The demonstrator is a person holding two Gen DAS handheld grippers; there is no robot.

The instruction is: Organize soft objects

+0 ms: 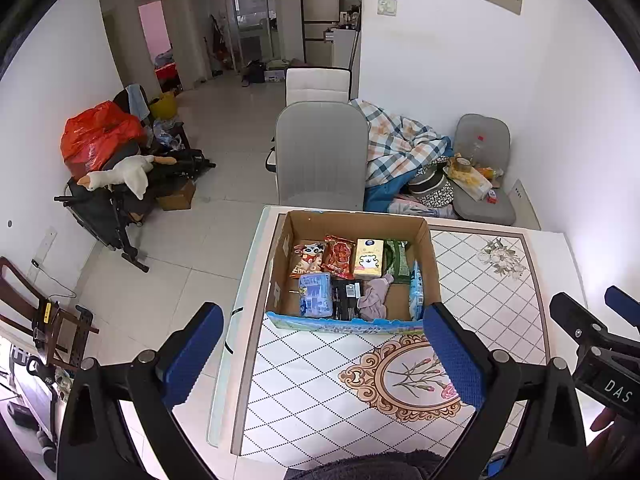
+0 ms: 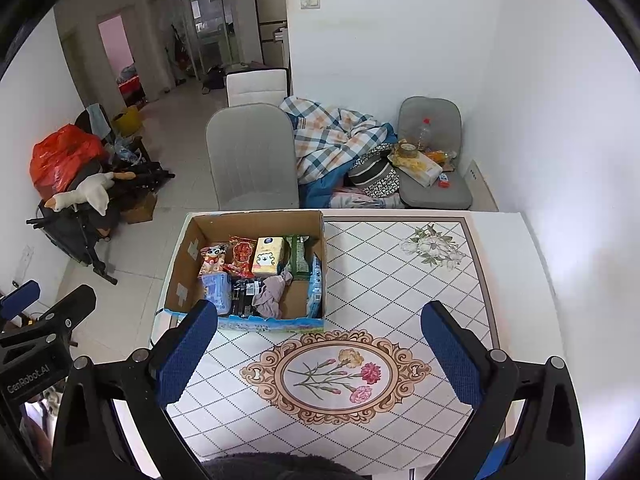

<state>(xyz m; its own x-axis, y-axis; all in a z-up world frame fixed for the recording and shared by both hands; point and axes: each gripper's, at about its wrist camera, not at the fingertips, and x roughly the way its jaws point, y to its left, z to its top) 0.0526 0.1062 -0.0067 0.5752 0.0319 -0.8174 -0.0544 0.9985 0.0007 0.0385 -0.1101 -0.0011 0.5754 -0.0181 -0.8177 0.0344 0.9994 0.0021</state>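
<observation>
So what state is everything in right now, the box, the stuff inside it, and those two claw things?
Cardboard box: open-topped, upright on the table.
Yellow tissue pack: lying flat inside the box.
Mauve cloth: crumpled in the box.
Left gripper: jaws wide apart, empty.
Right gripper: jaws wide apart, empty.

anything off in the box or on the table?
Mostly tidy. In the cardboard box the packets lie in rows, but the mauve cloth is crumpled loose, and a blue packet stands on edge against the right wall.
</observation>
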